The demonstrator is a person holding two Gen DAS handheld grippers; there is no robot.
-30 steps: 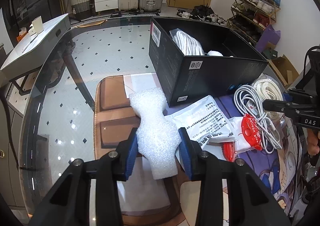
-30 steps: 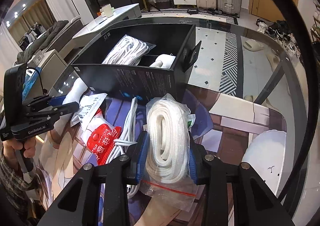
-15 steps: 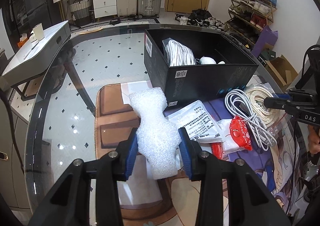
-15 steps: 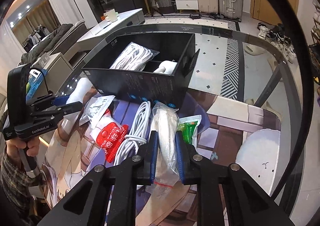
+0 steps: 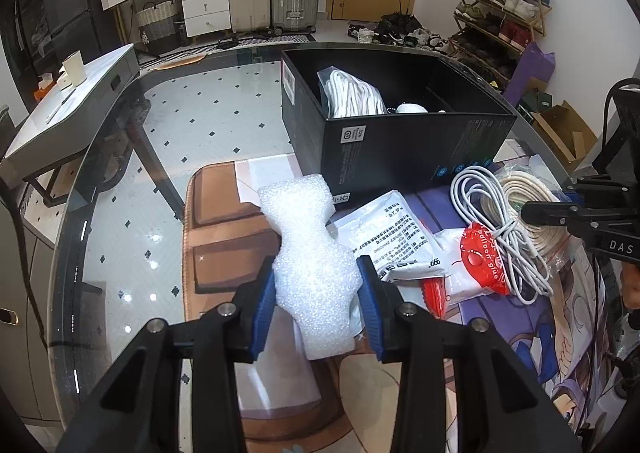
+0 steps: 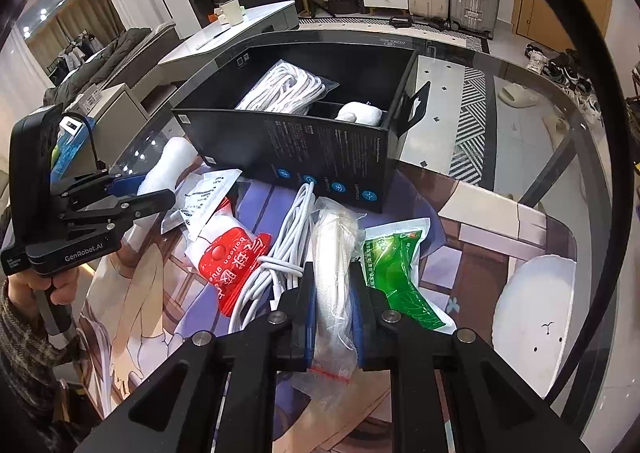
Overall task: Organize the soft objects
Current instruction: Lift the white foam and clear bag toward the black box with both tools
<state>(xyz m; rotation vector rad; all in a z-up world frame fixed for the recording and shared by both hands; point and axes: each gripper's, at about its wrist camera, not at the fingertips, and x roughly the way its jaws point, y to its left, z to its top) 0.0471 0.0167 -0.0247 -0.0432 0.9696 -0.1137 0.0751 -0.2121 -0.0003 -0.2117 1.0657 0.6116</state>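
The left gripper (image 5: 316, 293) squeezes a white foam piece (image 5: 310, 253) near the glass table's (image 5: 120, 213) front edge; a black box (image 5: 400, 149) holding bagged rope (image 5: 350, 97) sits behind.

Under my left gripper (image 5: 316, 303) I see a white, pebbly foam sheet (image 5: 310, 253) with a matt, bubbled skin, pressed between ribbed blue rubber-like pads (image 5: 264, 313) on matt black plastic fingers with shiny metal screws. My right gripper (image 6: 332, 313) pinches a crinkly clear plastic bag of white braided rope (image 6: 334, 253), glossy where light catches it. The black cardboard box (image 5: 400, 149) looks smooth and faintly satin. Beside it lie a glossy red plastic glue packet (image 6: 230, 257), a smooth white coiled cable (image 5: 500, 225) and a shiny green foil pouch (image 6: 394, 269). The round glass tabletop (image 5: 132, 181) is highly reflective.
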